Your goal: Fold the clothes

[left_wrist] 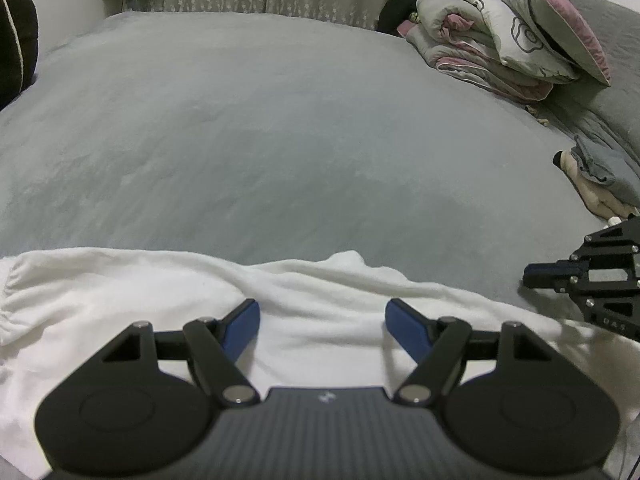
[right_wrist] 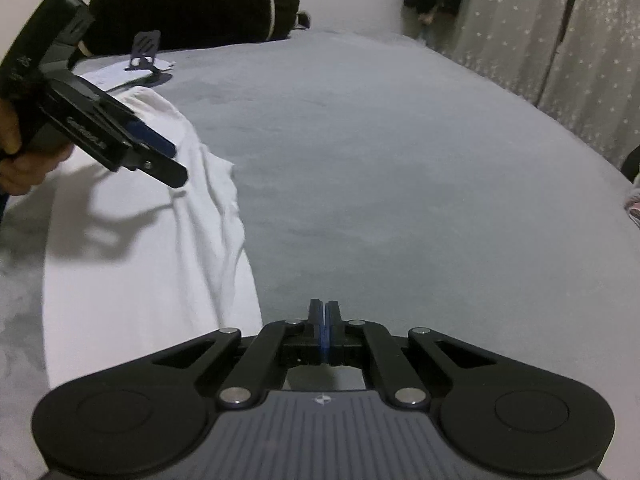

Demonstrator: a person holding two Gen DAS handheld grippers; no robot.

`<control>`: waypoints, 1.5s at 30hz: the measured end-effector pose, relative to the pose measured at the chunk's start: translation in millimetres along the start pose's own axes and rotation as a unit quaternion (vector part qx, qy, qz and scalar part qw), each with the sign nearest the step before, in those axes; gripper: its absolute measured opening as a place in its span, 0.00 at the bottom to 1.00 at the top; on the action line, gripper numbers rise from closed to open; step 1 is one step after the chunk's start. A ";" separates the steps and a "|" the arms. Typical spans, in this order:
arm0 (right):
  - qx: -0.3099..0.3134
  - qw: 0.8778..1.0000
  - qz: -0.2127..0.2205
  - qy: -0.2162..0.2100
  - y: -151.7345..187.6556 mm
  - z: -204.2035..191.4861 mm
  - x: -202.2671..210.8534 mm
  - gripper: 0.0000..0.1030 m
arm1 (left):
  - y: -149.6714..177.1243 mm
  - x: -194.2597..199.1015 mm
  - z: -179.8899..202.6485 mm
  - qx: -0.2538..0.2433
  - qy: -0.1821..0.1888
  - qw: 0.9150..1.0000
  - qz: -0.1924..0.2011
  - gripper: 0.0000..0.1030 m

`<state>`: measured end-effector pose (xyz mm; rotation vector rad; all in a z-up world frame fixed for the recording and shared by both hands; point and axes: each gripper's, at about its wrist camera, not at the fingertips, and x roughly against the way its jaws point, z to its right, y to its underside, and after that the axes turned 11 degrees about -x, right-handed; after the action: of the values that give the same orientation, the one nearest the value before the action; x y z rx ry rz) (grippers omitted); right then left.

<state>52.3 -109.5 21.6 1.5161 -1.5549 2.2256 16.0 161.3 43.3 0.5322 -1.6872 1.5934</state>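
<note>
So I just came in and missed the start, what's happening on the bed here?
A person is folding clothes with a handheld gripper in each hand. A white soft garment lies spread on the grey bedspread. The left gripper is open above the garment, gripping nothing. The right gripper is shut and empty, over the bedspread just beside the garment's edge. A bundle of grey and pink bedding sits at the far corner.
</note>
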 end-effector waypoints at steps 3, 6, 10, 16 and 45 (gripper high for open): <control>-0.008 1.000 -0.001 -0.016 -0.7 2.9 5.1 0.02 | 0.5 -0.2 1.7 -0.005 0.002 1.000 0.002 0.70; -0.014 0.999 -0.001 -0.033 -1.3 5.1 11.0 0.25 | 0.9 -0.5 3.3 -0.010 0.004 1.000 0.004 0.70; -0.009 0.998 -0.008 -0.062 1.2 -0.6 17.1 0.33 | 0.8 -1.7 7.2 -0.021 -0.003 1.000 0.003 0.70; -0.008 0.997 -0.042 -0.059 8.4 -6.9 1.8 0.07 | 0.4 -1.2 10.0 -0.029 -0.008 1.000 0.005 0.70; -0.091 0.995 -0.028 0.042 47.3 2.7 50.7 0.21 | 15.7 1.3 33.8 -0.093 -0.042 0.995 -0.009 0.71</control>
<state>3.4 -158.7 24.7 1.3793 -1.6193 2.0264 -4.2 130.9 35.5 0.5242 -1.8665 1.3998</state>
